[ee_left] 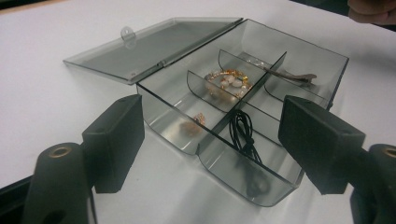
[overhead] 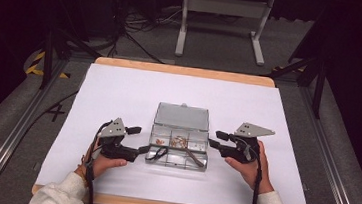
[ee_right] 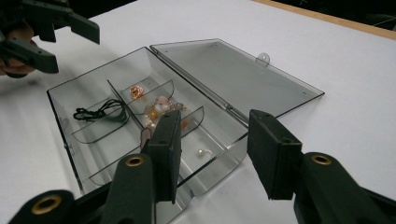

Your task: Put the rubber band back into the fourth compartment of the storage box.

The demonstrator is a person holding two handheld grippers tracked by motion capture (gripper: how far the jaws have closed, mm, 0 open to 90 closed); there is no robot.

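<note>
**Sitting open at mid-table: clear compartment box, a gripper at either end**

Lying flat on the white paper sheet (overhead: pixel 119 91), near the person's edge of the wooden table (overhead: pixel 182 70): a shallow smoke-grey clear plastic compartment box (overhead: pixel 178 148), lid (overhead: pixel 182 116) swung fully back and resting level on the far side. Long axis running left to right across the table, hinge line parallel to it, small latch tab (ee_left: pixel 126 33) pointing away from the person. Inside, thin dividers, a coiled black cord (ee_left: pixel 243 129), a beaded pink and gold bracelet (ee_left: pixel 229 82), a slim brown hair clip (ee_left: pixel 292 76), a few small pale trinkets.

Probably light, rigid, slick-walled and a little brittle; apt to skid on paper under a one-sided push. Best taken by the short end walls, or the lid by its free edge near the tab.

Left gripper (overhead: pixel 137 139) just beside the left end, jaws spread, nothing between them. Right gripper (overhead: pixel 217 139) just beside the right end, jaws parted, gripping nothing.
</note>
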